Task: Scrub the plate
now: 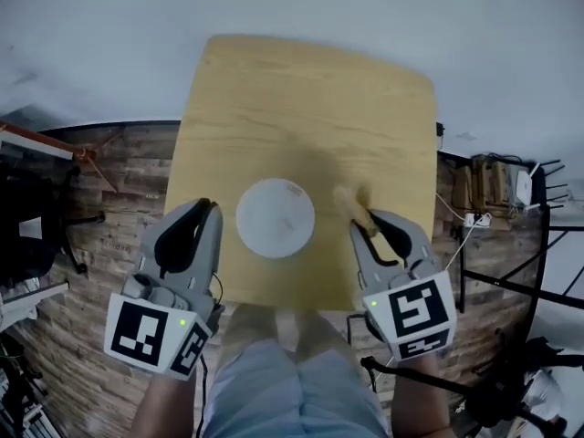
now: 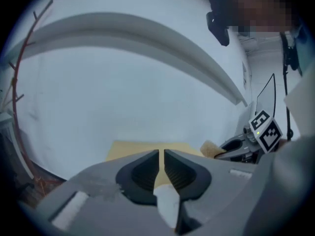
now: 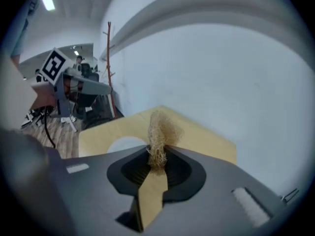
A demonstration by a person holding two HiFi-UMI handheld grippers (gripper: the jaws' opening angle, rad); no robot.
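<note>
A round white plate (image 1: 276, 217) lies flat on the light wooden table (image 1: 301, 99), near its front edge. My left gripper (image 1: 208, 208) hovers just left of the plate. In the left gripper view its jaws (image 2: 161, 154) stand a narrow slit apart, and only the table (image 2: 130, 149) shows between them. My right gripper (image 1: 362, 222) hangs right of the plate, shut on a tan fibrous scrubber (image 1: 349, 201). The scrubber (image 3: 160, 129) sticks up out of the pinched jaws (image 3: 158, 151), with the plate (image 3: 123, 144) beyond it to the left.
The person's legs (image 1: 283, 372) are at the table's front edge. Wood-plank floor (image 1: 109, 190) surrounds the table. A dark chair (image 1: 32, 226) stands at the left, a black metal stand (image 1: 511, 281) and cabled boxes (image 1: 493, 185) at the right. A white wall (image 1: 301, 7) runs behind.
</note>
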